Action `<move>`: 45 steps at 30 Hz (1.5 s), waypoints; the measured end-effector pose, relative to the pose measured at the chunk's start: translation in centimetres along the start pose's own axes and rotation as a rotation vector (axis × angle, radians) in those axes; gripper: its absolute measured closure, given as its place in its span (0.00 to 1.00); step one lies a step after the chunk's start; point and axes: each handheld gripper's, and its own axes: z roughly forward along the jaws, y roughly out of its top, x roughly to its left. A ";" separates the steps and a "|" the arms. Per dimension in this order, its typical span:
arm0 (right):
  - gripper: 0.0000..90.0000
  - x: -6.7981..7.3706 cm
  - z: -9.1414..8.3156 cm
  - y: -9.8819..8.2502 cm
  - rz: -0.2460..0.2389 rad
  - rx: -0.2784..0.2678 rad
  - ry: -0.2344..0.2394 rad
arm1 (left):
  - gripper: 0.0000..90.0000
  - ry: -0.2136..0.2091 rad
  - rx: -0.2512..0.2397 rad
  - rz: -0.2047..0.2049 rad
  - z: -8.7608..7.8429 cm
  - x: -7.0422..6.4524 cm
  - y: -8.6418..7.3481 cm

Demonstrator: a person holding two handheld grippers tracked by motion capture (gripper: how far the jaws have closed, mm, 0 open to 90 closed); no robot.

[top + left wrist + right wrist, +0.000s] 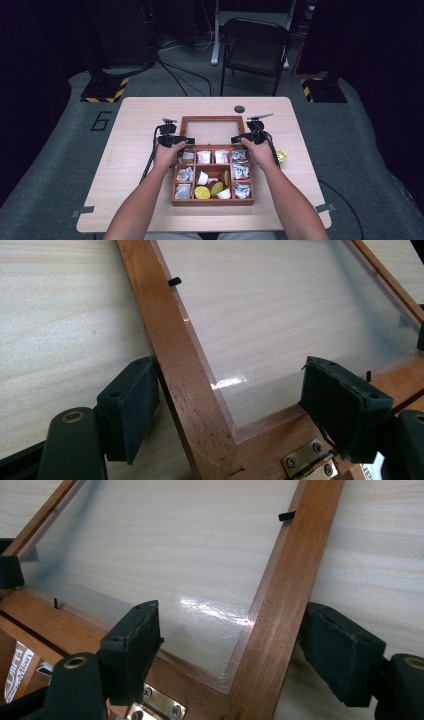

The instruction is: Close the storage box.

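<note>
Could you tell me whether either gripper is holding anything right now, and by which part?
Nothing is held: both grippers straddle the side rails of the wooden-framed clear lid, left gripper and right gripper, fingers apart.

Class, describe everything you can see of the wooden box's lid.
The lid is a reddish-brown wooden frame around a clear pane, through which the pale table shows. It lies swung fully open, flat behind the box, joined by brass hinges. Small black clips hold the pane. The left gripper and right gripper straddle its side rails, jaws open.

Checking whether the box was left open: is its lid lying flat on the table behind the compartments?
Yes, the clear-paned lid lies flat on the table, hinged back behind the box.
</note>
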 end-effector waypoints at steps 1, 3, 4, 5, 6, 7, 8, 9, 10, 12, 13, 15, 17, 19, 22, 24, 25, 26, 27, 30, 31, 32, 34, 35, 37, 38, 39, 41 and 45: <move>0.29 0.0 -0.1 0.0 -0.002 -0.006 -0.004 | 0.27 0.002 -0.004 -0.001 -0.1 -0.1 0.0; 0.32 0.2 -0.3 0.1 -0.012 -0.019 -0.018 | 0.29 0.009 -0.022 0.004 -0.3 -0.1 0.1; 0.33 0.3 -0.4 0.2 -0.016 -0.026 -0.025 | 0.31 0.012 -0.028 -0.002 -0.3 -0.2 0.1; 0.34 0.4 -0.6 0.2 -0.021 -0.031 -0.026 | 0.32 0.022 -0.037 0.008 -0.5 -0.3 0.1; 0.36 0.5 -0.8 0.3 -0.021 -0.038 -0.031 | 0.33 0.027 -0.037 0.018 -0.6 -0.4 0.1; 0.37 0.5 -0.9 0.3 -0.032 -0.044 -0.034 | 0.34 0.034 -0.034 0.031 -0.7 -0.4 0.2; 0.38 0.5 -1.1 0.3 -0.034 -0.048 -0.035 | 0.34 0.036 -0.036 0.034 -0.8 -0.5 0.2; 0.39 0.6 -1.3 0.3 -0.037 -0.052 -0.036 | 0.36 0.036 -0.047 0.027 -0.9 -0.6 0.2; 0.39 0.7 -1.4 0.3 -0.044 -0.056 -0.039 | 0.36 0.036 -0.050 0.031 -1.1 -0.6 0.2; 0.40 0.9 -1.7 0.3 -0.056 -0.063 -0.047 | 0.38 0.031 -0.066 0.031 -1.5 -0.7 0.3; 0.41 1.0 -1.9 0.3 -0.067 -0.075 -0.050 | 0.39 0.032 -0.068 0.028 -1.6 -0.7 0.4; 0.42 1.2 -2.2 0.3 -0.066 -0.086 -0.053 | 0.39 0.033 -0.081 0.037 -1.9 -0.9 0.4; 0.44 1.4 -2.6 0.3 -0.068 -0.096 -0.058 | 0.41 0.040 -0.097 0.042 -2.2 -1.1 0.5; 0.45 1.6 -3.0 0.3 -0.090 -0.109 -0.065 | 0.42 0.046 -0.103 0.047 -2.6 -1.3 0.5; 0.46 2.1 -3.6 0.3 -0.100 -0.128 -0.076 | 0.45 0.051 -0.126 0.062 -3.1 -1.6 0.4; 0.46 2.4 -4.0 0.2 -0.113 -0.138 -0.087 | 0.45 0.051 -0.134 0.068 -3.6 -1.9 0.4; 0.46 2.7 -4.2 0.2 -0.120 -0.147 -0.093 | 0.45 0.050 -0.139 0.076 -3.8 -2.0 0.4; 0.46 2.8 -4.4 0.1 -0.126 -0.152 -0.093 | 0.45 0.049 -0.141 0.081 -4.0 -2.1 0.4; 0.47 2.9 -4.6 0.1 -0.127 -0.154 -0.091 | 0.45 0.047 -0.144 0.086 -4.2 -2.1 0.3; 0.51 3.2 -5.3 0.0 -0.143 -0.174 -0.101 | 0.47 0.053 -0.158 0.099 -4.7 -2.5 0.2; 0.51 3.3 -5.6 -0.1 -0.152 -0.175 -0.110 | 0.47 0.056 -0.164 0.106 -4.9 -2.6 0.1; 0.52 3.5 -5.7 -0.2 -0.164 -0.177 -0.120 | 0.47 0.057 -0.173 0.109 -5.0 -2.7 0.0; 0.52 3.9 -6.0 -0.4 -0.187 -0.184 -0.136 | 0.49 0.047 -0.196 0.112 -5.4 -2.7 -0.4; 0.52 4.1 -6.2 -0.5 -0.198 -0.187 -0.138 | 0.50 0.042 -0.204 0.112 -5.5 -2.6 -0.5; 0.52 4.3 -6.6 -0.7 -0.205 -0.197 -0.139 | 0.50 0.040 -0.218 0.127 -5.8 -2.8 -0.8; 0.52 4.3 -6.8 -0.8 -0.219 -0.196 -0.139 | 0.50 0.047 -0.222 0.138 -5.9 -2.9 -0.9; 0.52 4.4 -7.0 -0.8 -0.219 -0.198 -0.139 | 0.50 0.054 -0.224 0.147 -5.9 -3.2 -1.0; 0.52 4.6 -7.3 -1.0 -0.228 -0.215 -0.138 | 0.48 0.054 -0.228 0.156 -6.1 -3.4 -1.3; 0.58 5.2 -8.2 -1.6 -0.246 -0.262 -0.144 | 0.47 0.035 -0.243 0.165 -6.8 -3.5 -1.7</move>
